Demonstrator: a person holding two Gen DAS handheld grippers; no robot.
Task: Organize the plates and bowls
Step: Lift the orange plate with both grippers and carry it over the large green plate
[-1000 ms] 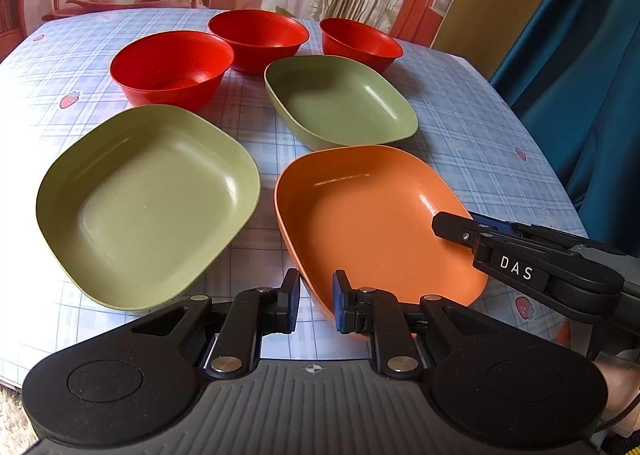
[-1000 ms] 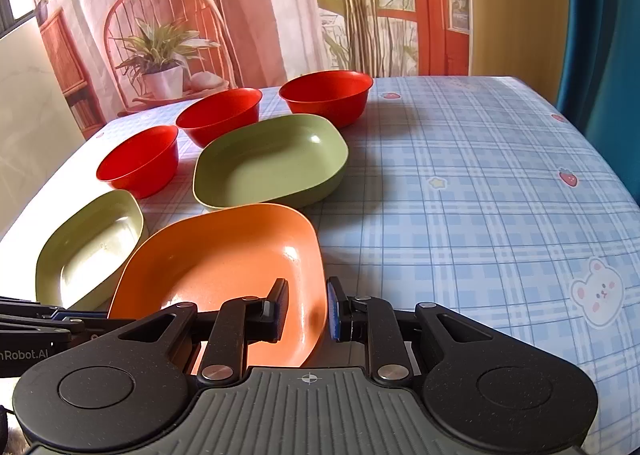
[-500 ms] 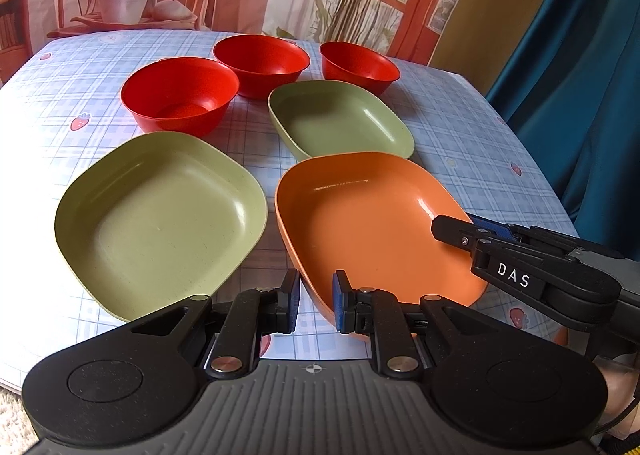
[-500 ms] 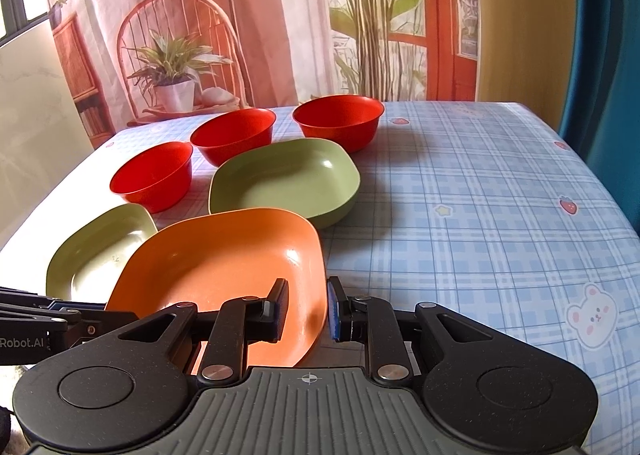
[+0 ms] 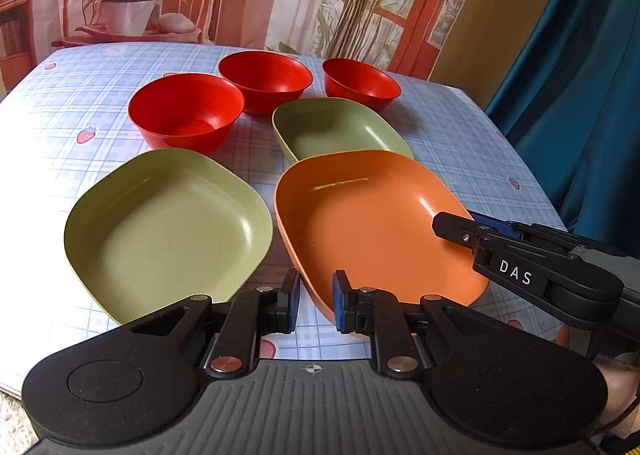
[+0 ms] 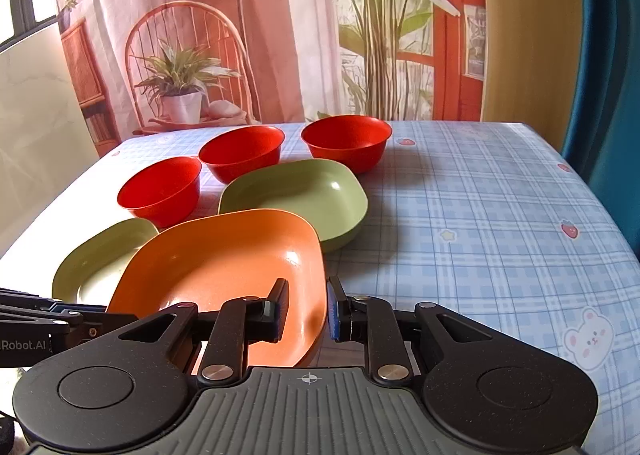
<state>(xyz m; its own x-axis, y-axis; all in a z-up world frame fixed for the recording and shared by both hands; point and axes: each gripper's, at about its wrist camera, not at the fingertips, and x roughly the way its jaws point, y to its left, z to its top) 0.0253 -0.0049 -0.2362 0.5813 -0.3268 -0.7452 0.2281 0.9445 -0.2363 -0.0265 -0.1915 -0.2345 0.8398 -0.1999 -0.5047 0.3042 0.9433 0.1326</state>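
Observation:
An orange plate (image 5: 372, 223) (image 6: 228, 255) is held off the table, tilted, its far edge over a green plate (image 5: 336, 131) (image 6: 296, 199). My left gripper (image 5: 316, 303) is shut on the orange plate's near left rim. My right gripper (image 6: 306, 311) is shut on its right rim and also shows in the left wrist view (image 5: 460, 225). A lighter green plate (image 5: 168, 227) (image 6: 100, 263) lies to the left. Three red bowls stand behind: left (image 5: 186, 109) (image 6: 160, 189), middle (image 5: 264, 79) (image 6: 240, 151), right (image 5: 360, 83) (image 6: 346, 141).
The table has a blue checked cloth (image 6: 480, 215) with bare cloth on its right half. A teal curtain (image 5: 580, 95) hangs to the right. A printed backdrop with a plant and chair (image 6: 184, 87) stands behind the table.
Both grippers have risen with the orange plate, which now hangs higher and overlaps the far green plate's near edge. The views have tilted upward.

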